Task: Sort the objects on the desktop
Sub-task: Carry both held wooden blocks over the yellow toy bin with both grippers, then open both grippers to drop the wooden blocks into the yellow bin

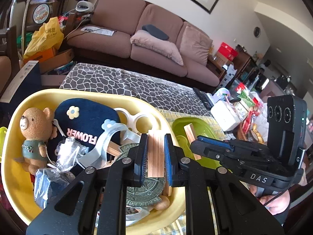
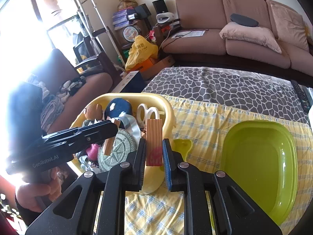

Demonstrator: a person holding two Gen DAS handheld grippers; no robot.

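Note:
My left gripper (image 1: 155, 154) is shut on a plain wooden block (image 1: 155, 153), held over the yellow basin (image 1: 58, 94). My right gripper (image 2: 154, 154) is shut on a wooden block with a red mark (image 2: 154, 143), held above the checked cloth beside the yellow basin (image 2: 168, 105). The right gripper (image 1: 197, 139) and its wooden block (image 1: 191, 139) also show in the left wrist view over the green basin (image 1: 203, 125). The left gripper (image 2: 115, 123) shows in the right wrist view with its block (image 2: 108, 145). The green basin (image 2: 281, 143) is empty at the right.
The yellow basin holds a toy bear (image 1: 34, 135), a navy FLOWER pouch (image 1: 86, 121), a white ring piece (image 1: 135, 118), a round compass medal (image 2: 117, 148), plastic wrap and tape. A remote (image 1: 203, 98) and snack packets (image 1: 246, 105) lie at the table's right. A sofa (image 1: 148, 39) stands behind.

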